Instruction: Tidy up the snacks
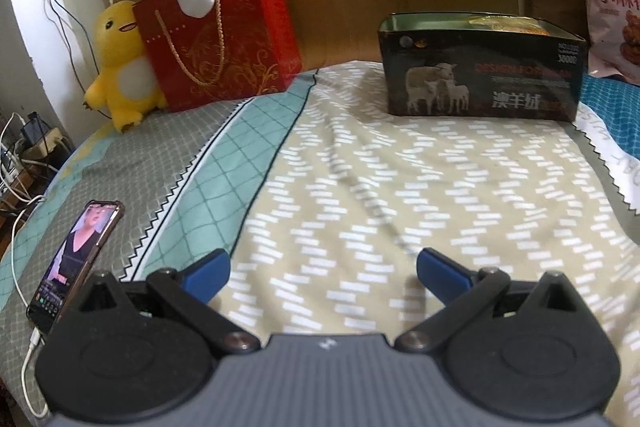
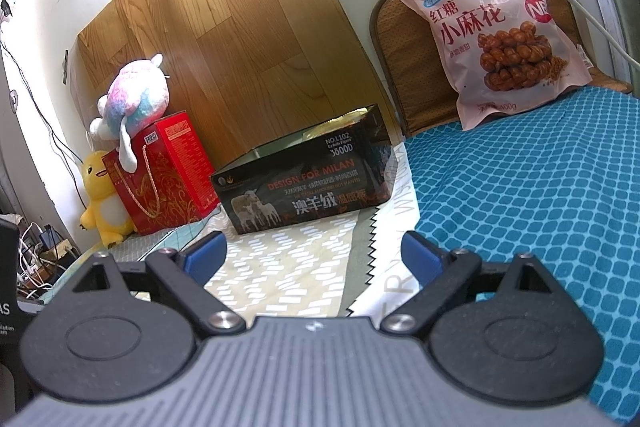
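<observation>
Blue-padded claws both spread wide, nothing held
left claw (image 1: 323, 273) hovers over the beige patterned bed sheet (image 1: 360, 187), fingers (image 1: 208, 269) clear of everything; right claw (image 2: 314, 253) same, jaws wide, over the seam between the beige sheet and the teal blanket (image 2: 540, 195). Pink snack bag (image 2: 508, 35) stands propped against the chair back at the head of the bed, on the teal blanket, well apart from both claws. Dark open-top box (image 2: 304, 183) with sheep print sits on the sheet ahead, between the red gift bag (image 2: 160, 179) and the snack bag. Phone (image 1: 76, 263) lies just left of the left claw
</observation>
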A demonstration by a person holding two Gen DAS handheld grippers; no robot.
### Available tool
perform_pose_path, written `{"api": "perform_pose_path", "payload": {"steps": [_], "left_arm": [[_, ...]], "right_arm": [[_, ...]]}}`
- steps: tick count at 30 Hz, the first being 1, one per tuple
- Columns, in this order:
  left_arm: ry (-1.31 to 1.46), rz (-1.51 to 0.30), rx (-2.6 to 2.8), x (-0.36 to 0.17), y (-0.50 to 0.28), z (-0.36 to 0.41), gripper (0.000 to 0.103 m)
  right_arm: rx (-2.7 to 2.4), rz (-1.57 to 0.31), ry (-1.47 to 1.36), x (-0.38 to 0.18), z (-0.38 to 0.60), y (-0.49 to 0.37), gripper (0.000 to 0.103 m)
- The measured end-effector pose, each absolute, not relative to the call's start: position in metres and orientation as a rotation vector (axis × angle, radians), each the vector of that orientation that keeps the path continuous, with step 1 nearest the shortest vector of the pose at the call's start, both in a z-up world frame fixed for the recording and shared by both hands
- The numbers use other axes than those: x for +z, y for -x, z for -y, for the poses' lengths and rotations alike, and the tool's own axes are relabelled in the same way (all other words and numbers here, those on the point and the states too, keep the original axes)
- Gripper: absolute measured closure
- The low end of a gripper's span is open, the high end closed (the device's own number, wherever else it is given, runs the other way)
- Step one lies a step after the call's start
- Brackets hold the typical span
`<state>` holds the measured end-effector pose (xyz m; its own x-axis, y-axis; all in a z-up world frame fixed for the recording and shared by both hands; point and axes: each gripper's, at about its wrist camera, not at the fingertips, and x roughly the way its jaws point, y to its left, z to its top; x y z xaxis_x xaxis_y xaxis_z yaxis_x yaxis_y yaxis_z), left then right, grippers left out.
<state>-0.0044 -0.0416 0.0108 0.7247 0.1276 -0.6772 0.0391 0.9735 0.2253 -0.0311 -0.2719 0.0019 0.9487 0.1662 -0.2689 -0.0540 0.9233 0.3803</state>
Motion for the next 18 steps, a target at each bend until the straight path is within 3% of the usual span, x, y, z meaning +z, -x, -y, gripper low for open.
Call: {"api": "perform_pose_path", "payload": {"steps": [18], "left_arm": [[-0.233,-0.806,0.000,0.0123,0.0079,0.0465,0.000]], "right_arm": [[0.117,-0.303,-0.381,0.0027,0.2714,0.0311,0.007]]}}
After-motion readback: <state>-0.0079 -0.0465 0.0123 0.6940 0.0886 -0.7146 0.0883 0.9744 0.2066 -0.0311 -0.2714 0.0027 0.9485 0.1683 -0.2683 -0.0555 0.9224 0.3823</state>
